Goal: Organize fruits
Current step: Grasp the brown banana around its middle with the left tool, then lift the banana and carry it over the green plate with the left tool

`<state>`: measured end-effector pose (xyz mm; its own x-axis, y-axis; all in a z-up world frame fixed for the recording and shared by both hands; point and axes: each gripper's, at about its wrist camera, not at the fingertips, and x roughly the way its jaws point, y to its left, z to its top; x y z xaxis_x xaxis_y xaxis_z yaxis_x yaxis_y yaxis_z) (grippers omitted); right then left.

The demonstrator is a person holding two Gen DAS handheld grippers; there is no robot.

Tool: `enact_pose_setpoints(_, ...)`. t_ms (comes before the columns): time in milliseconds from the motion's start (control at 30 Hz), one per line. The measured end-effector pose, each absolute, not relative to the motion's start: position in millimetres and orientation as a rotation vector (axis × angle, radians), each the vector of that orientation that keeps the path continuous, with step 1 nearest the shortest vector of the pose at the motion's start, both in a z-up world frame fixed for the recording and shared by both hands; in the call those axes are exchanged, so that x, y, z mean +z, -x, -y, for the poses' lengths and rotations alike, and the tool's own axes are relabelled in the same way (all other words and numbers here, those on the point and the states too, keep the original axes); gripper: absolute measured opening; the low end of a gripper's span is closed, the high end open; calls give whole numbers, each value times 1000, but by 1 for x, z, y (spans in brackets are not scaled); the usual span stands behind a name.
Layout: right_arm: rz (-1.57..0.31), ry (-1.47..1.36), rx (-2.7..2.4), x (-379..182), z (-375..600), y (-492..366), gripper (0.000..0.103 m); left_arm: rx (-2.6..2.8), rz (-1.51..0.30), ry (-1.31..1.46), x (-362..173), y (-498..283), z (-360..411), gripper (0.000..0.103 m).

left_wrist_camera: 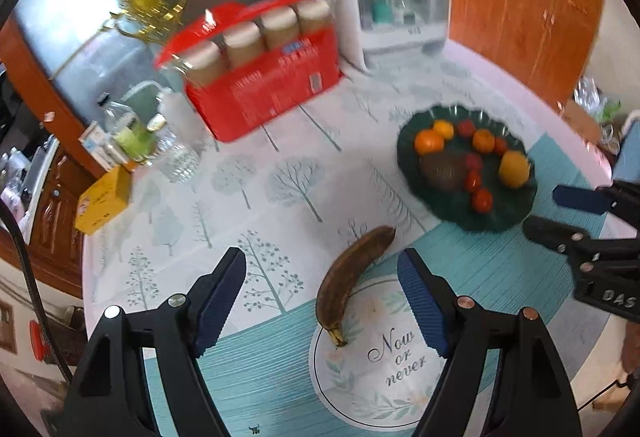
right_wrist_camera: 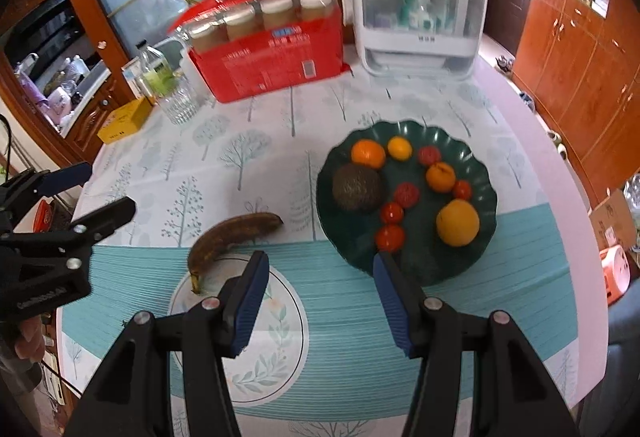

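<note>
The banana [left_wrist_camera: 354, 277], brown and overripe, is the one fruit lying outside the green scalloped plate [right_wrist_camera: 332, 173]; it sits just beside the plate on the tablecloth [right_wrist_camera: 256, 157], stem end on the printed round motif [left_wrist_camera: 384, 369], and that is likely why you're lining up on it; your left gripper [left_wrist_camera: 322, 303] has its jaws spread with nothing pinched, and the banana shows between the fingers, nearer the right-hand one, though the pads are clear of it; I'd say you're set up for a straddle across its middle; your right gripper [right_wrist_camera: 320, 301] is parted too, narrower, holding nothing, hovering at the plate's near rim, perhaps to steady it or clear a spot; on the plate the avocado [right_wrist_camera: 357, 189], oranges and small tomatoes fill most of the floor, so the open strip at the near edge looks the best landing place; beyond the plate stand a red carton of jars [right_wrist_camera: 272, 53] and a white covered rack [right_wrist_camera: 420, 17]; further off from the plate, a glass [right_wrist_camera: 180, 101] and a yellow box [right_wrist_camera: 124, 119]; wooden cabinets [right_wrist_camera: 568, 77] ring the room.
</note>
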<state>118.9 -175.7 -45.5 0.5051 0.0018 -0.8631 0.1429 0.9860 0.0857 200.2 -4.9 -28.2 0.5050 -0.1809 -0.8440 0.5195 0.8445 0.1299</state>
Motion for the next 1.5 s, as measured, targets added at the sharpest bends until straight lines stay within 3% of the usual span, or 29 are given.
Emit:
enact_pose_setpoints(467,-1140,-236,-138,-109,176,-129,55,-553,-1158,-477,-144,-248,25,77)
enact_pose_setpoints(800,-1179,-286,-197,-138,181,-121,55,-644,-1203,-519,-187,-252,41,76)
enact_pose_setpoints(1100,-1188,-321,-226,-148,180,-113,55,-609,-1189,-504,-198,-261,33,43)
enact_pose_setpoints(1500,-1180,-328,-235,-148,184,-106,55,-582,-1174,-504,-199,-261,33,40)
